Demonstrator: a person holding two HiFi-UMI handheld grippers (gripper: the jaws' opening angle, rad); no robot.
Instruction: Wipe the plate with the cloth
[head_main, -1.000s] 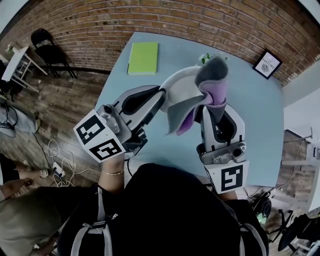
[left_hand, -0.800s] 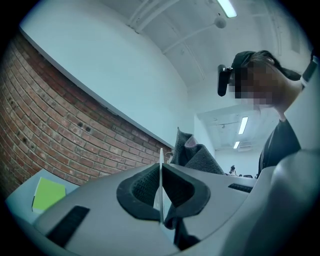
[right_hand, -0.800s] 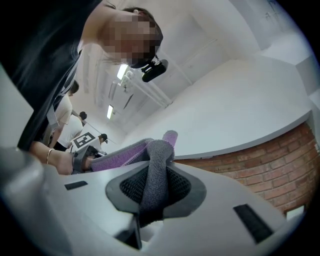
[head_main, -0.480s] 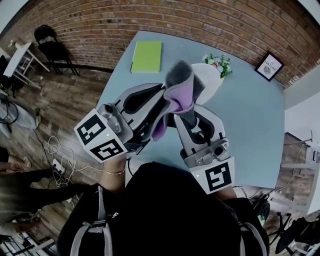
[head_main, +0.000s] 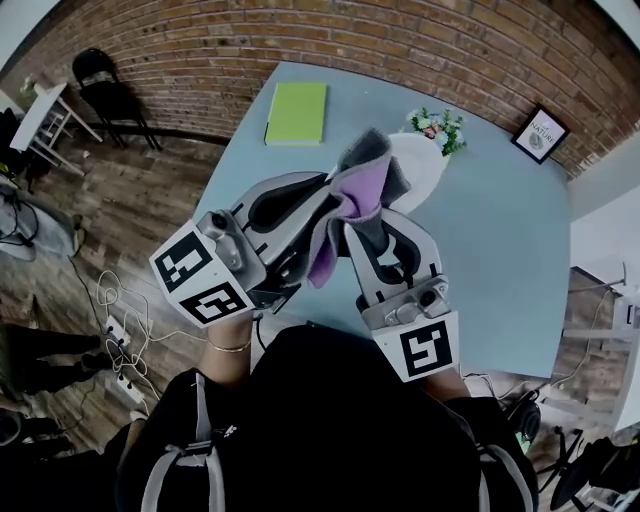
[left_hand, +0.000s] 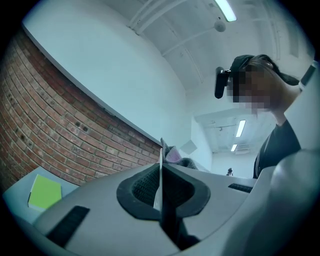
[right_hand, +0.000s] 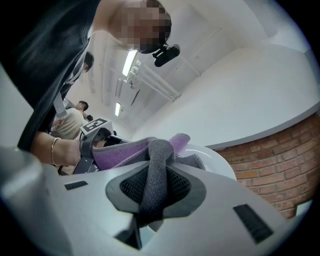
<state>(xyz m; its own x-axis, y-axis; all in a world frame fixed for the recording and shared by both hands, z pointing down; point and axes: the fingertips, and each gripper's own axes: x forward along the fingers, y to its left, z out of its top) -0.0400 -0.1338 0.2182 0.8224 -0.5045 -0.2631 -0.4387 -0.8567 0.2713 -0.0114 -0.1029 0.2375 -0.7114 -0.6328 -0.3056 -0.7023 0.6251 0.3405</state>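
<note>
Head view: the left gripper (head_main: 300, 205) is closed on the near rim of a white plate (head_main: 418, 170), which is held tilted above a light blue table (head_main: 500, 240). The right gripper (head_main: 368, 228) is clamped on a grey and purple cloth (head_main: 355, 190), which is bunched over the plate's near part. A green notebook (head_main: 296, 113), a small bunch of flowers (head_main: 436, 125) and a framed picture (head_main: 541, 131) are noted on the table, against a brick wall (head_main: 300, 35). Left gripper view: the jaws are seen nearly together, with the plate's thin edge pinched upright between the pads; the cloth is glimpsed just beyond. Right gripper view: the jaws are closed on a grey fold of the cloth, with the plate's white face directly behind it.
</note>
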